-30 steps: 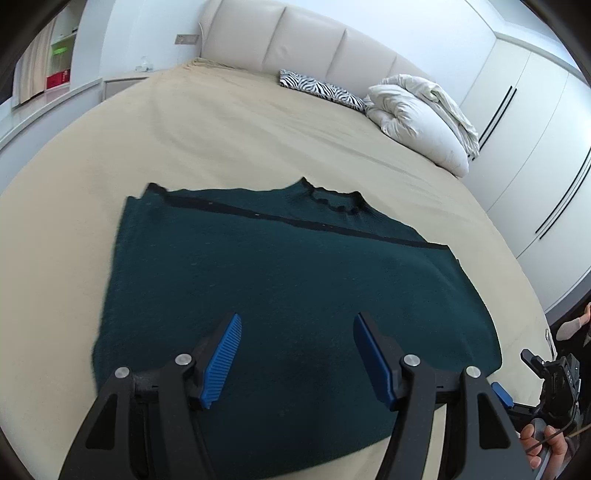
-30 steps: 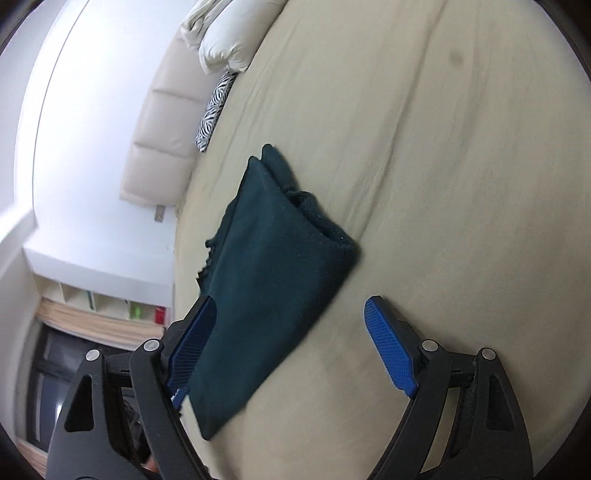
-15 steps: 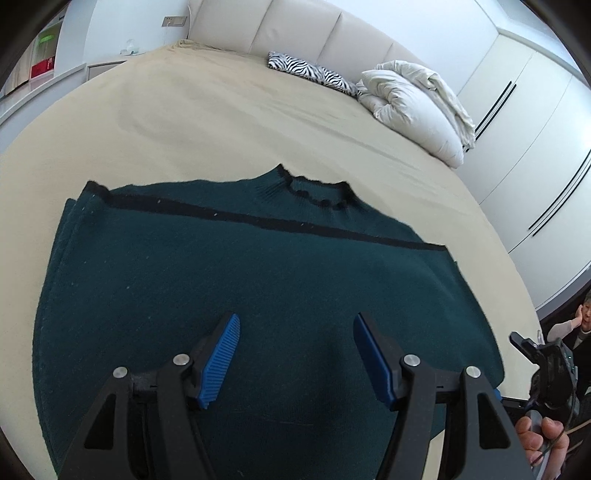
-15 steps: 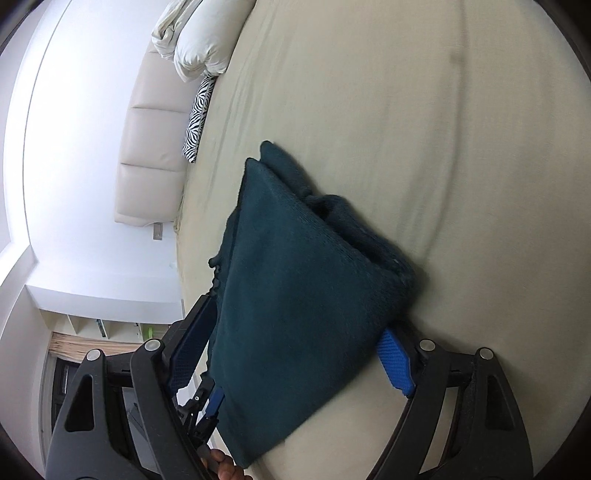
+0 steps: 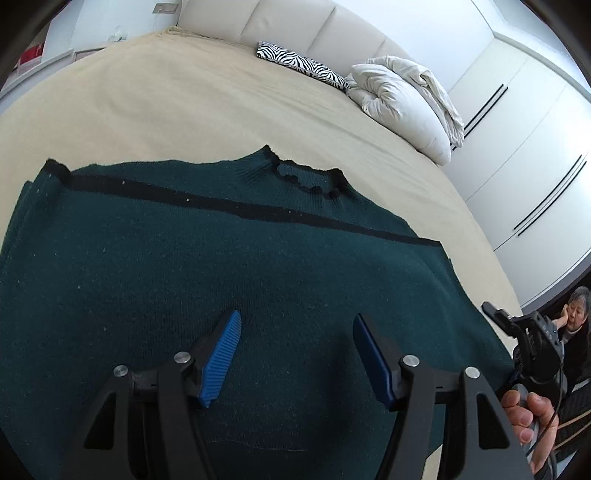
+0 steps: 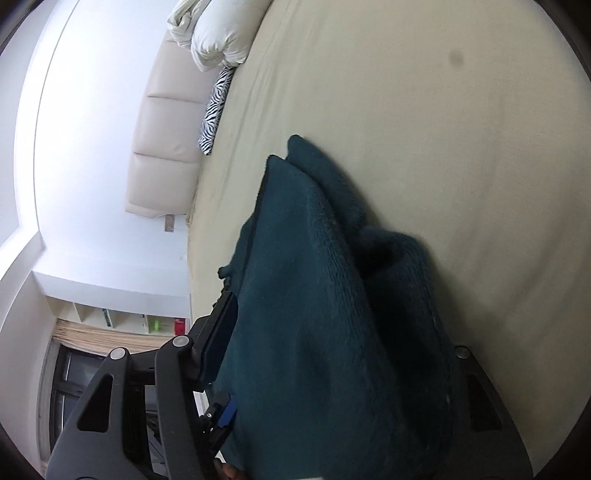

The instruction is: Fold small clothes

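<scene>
A dark green sweater with a black stripe lies flat on the beige bed, its collar pointing away. My left gripper hovers low over the sweater's middle, open, with nothing between its blue pads. In the right wrist view, the sweater's folded side edge fills the gap of my right gripper, whose jaws are closing. The left pad stands at the fabric's edge and the cloth hides the other finger. The right gripper also shows at the sweater's right edge, held by a hand.
A white duvet bundle and a zebra cushion lie by the padded headboard. White wardrobe doors stand to the right. A person sits low beyond the bed's right edge. Beige sheet surrounds the sweater.
The left gripper has moved forward and lower over the sweater. The right gripper has slid onto the sweater's side edge, and its jaws have narrowed around the fabric.
</scene>
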A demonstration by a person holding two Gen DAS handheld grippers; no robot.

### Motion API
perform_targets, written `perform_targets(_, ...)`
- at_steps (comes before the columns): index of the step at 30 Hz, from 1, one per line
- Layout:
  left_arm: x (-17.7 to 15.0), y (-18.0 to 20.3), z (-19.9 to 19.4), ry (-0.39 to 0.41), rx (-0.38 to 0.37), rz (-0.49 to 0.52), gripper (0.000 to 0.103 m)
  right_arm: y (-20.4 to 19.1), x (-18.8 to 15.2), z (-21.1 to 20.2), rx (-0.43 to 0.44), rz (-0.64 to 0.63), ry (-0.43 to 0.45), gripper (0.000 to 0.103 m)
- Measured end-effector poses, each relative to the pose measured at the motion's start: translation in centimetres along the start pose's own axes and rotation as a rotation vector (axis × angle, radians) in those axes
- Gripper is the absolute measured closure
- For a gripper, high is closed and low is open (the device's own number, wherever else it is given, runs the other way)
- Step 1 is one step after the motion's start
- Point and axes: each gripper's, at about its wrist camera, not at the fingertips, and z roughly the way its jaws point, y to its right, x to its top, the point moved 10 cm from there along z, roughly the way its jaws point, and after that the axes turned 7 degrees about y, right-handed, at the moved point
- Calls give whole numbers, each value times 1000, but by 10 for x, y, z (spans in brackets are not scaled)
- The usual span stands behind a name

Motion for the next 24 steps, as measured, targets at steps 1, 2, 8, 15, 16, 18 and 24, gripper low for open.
perform_targets(1, 0, -1, 1, 3, -5, -10, 38, 0, 0, 2, -3, -7, 2, 54)
perform_targets(2, -1, -1, 1, 5, -7, -14, 38, 0, 1, 4, -4, -13, 5, 67)
perform_targets(8, -3, -2, 1, 12, -15, -2, 38, 18, 6, 8, 1, 82, 7, 91)
perform_targets(15, 9, -20, -11, 2, -141, -200, 50, -25, 0, 9, -113, -149, 60, 91)
perform_targets(16, 12, -28, -18, 4, -170, -263, 50, -41, -4, 10, -122, -210, 65, 92)
perform_targets(18, 20, -43, -32, 34, -197, -334, 46, -83, -25, 17, -133, -393, 62, 92)
perform_targets(24, 30, -75, -50, 34, -370, -529, 31, -177, -191, 60, -43, -1076, -142, 92)
